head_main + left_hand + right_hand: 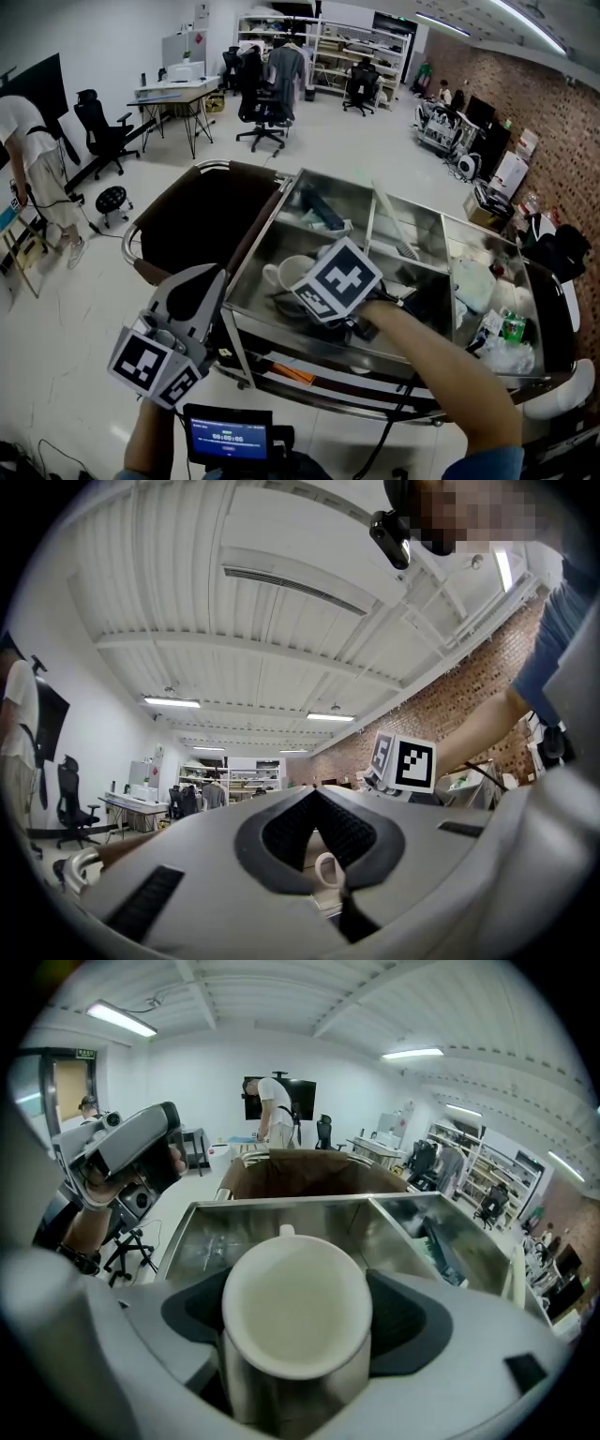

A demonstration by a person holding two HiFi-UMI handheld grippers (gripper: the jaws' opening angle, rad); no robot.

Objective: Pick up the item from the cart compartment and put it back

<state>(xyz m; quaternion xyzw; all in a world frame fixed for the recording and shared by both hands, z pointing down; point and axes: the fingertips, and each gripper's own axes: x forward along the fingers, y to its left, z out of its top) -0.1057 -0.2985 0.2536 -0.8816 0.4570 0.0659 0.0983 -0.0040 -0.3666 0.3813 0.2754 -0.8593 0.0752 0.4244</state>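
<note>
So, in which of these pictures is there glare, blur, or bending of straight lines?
Head view: sharp and evenly lit, with soft reflections on the steel cart; the room edges bow. Left gripper view: strong fisheye, dark corners, curved ceiling beams; the left gripper is soft. Right gripper view: the mug is slightly soft, with pale glare on the compartment wall behind it.

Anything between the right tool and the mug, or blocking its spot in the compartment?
Nothing visible. The mug sits between the right tool's jaws, pads against both its sides, and the steel compartment floor beyond it shows bare.
</note>
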